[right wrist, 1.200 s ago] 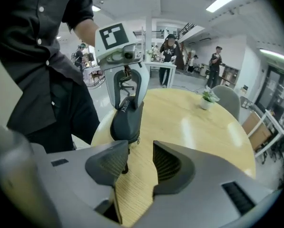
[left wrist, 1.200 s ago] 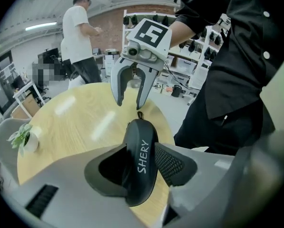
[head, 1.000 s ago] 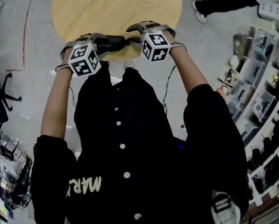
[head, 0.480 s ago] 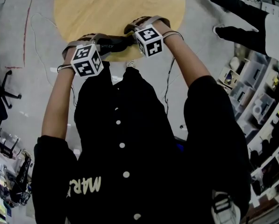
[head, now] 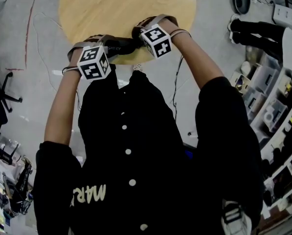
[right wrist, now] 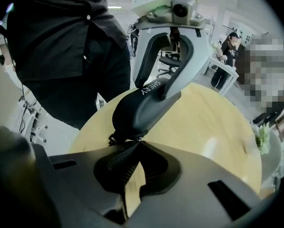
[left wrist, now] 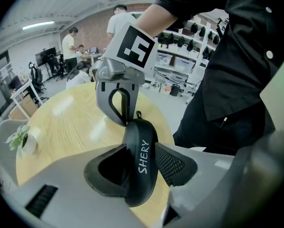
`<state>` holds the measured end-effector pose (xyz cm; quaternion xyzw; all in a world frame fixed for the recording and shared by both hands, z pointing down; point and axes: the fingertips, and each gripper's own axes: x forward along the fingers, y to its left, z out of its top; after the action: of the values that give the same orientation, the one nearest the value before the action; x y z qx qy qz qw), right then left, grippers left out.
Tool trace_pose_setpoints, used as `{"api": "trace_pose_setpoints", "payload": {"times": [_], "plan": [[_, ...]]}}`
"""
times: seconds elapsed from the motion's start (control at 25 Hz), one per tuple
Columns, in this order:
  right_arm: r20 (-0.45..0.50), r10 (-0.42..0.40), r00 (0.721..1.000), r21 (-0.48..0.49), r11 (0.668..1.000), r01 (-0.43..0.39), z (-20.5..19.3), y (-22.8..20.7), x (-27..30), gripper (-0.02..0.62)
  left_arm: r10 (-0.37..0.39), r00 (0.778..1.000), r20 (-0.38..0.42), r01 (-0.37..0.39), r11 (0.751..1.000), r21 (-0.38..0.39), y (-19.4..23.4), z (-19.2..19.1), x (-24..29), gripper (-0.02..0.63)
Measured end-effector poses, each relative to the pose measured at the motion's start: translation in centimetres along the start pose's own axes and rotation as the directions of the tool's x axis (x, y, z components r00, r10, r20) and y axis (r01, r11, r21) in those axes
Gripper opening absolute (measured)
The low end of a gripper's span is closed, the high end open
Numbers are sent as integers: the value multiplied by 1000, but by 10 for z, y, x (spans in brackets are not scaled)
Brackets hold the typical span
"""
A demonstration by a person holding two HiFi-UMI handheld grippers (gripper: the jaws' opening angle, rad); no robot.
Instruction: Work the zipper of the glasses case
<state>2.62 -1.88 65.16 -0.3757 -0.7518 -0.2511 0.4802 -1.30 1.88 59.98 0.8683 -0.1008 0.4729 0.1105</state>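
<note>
A person [head: 131, 155] in a black buttoned jacket held a gripper in each hand at the near edge of a round, pale wooden worktop [head: 126, 9]. Between the grippers, at that near edge, was the glasses case [left wrist: 141, 146]. It was a long, rounded black shell with a smooth matte surface and the word "SHERY" printed in white capitals along its side. It lay roughly level, running left to right.

The left gripper [head: 105, 44] had its jaws clamped across the case's left end, with the two black pads [left wrist: 176, 163] pressing on opposite sides of the shell. The right gripper [right wrist: 139, 140] met the case at its right end. Its jaws were together, their tips pinching the small zipper pull [right wrist: 134, 138] where the case tapered. A small dark loop [right wrist: 112, 137] stuck out just beside that pull.

On the far side of the worktop sat a small green plant in a white pot [left wrist: 22, 139].
</note>
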Motion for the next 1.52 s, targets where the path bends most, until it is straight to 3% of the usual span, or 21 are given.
{"api": "trace_pose_setpoints", "payload": {"times": [0.12, 0.52, 0.8, 1.0, 1.28, 1.32, 1.44, 1.52], "plan": [[-11, -24, 1000, 55, 998, 25, 1, 1, -1, 6, 6, 1000, -7, -6, 1000, -5, -1, -2, -1, 184], [-131, -24, 991, 88, 996, 35, 0, 22, -6, 5, 30, 999, -33, -31, 999, -39, -3, -1, -1, 187], [-158, -23, 987, 201, 978, 55, 11, 41, -5, 6, 20, 999, -36, -22, 999, -39, -5, -1, -2, 187], [-175, -61, 983, 350, 929, 120, 18, 46, -2, 6, 12, 999, -43, -14, 999, -39, -6, -2, -4, 187], [-173, -87, 981, 600, 780, 176, 21, 53, -5, 6, 10, 999, -51, -12, 999, -43, -8, 4, -4, 189], [-190, -79, 979, 605, 776, 180, 21, 54, -5, 6, 9, 999, -51, -11, 999, -43, -8, 5, -4, 189], [-259, -53, 964, 563, 803, 195, 25, 56, -1, 6, 9, 999, -48, -11, 999, -45, -7, 4, -3, 190], [-249, -37, 968, 597, 781, 183, 31, 57, 3, 6, 8, 999, -46, -10, 999, -47, -7, 3, -3, 190]]}}
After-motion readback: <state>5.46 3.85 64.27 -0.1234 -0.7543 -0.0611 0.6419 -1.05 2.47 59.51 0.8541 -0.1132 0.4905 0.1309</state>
